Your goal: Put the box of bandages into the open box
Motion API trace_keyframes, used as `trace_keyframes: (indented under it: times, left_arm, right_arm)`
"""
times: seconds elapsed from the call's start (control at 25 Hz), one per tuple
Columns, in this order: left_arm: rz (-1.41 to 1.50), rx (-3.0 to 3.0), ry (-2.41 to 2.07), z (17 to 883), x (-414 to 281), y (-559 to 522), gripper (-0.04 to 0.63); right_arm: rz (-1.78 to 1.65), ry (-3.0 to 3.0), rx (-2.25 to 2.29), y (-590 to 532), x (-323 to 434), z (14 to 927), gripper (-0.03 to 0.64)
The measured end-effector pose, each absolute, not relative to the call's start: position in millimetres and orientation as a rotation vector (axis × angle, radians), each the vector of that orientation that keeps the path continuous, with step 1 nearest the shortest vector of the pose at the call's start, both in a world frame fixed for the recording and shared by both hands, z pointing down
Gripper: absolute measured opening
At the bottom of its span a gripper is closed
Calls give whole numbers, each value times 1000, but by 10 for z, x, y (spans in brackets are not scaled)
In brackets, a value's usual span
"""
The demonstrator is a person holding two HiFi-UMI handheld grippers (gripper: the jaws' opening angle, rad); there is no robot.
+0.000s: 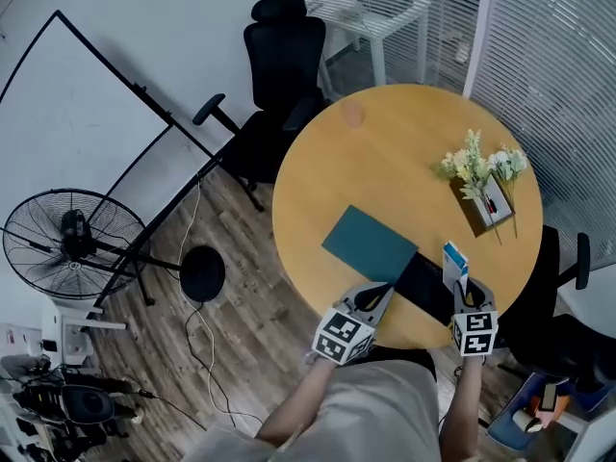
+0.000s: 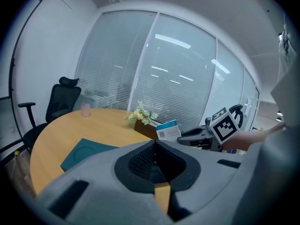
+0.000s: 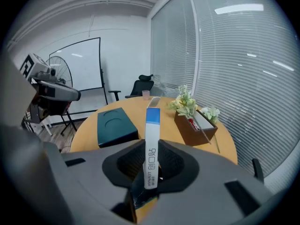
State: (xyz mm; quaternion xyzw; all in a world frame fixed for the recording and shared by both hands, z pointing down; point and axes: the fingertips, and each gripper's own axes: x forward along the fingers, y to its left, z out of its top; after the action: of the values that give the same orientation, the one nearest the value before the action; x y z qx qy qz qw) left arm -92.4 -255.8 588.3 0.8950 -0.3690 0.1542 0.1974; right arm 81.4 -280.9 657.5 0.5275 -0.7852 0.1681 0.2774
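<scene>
The box of bandages (image 1: 454,263), white with a blue top, stands upright between the jaws of my right gripper (image 1: 464,295), which is shut on it. In the right gripper view its narrow edge (image 3: 151,149) rises out of the gripper (image 3: 151,167). The bandages are held just above the right end of the open black box (image 1: 426,287) at the table's near edge. My left gripper (image 1: 377,296) rests at that box's left end, beside the teal lid (image 1: 371,243). Its jaws (image 2: 154,146) meet at the tips with nothing seen between them.
A brown planter with white flowers (image 1: 484,183) stands at the right of the round wooden table (image 1: 385,152), and a small pink cup (image 1: 353,114) at its far side. A black office chair (image 1: 274,85), a floor fan (image 1: 67,243) and a whiteboard stand are to the left.
</scene>
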Motion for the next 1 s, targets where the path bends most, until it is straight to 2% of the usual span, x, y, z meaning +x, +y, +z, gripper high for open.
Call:
trace_keyframes:
  times: [0.56, 1.0]
  left_arm:
    - [432, 2505, -1031, 6001, -951, -2571, 9]
    - [505, 2522, -1031, 6109, -971, -2633, 9]
  right_arm:
    - [77, -1826, 1041, -2681, 516, 6993, 78]
    - [-68, -1612, 860, -2600, 404, 7392, 78]
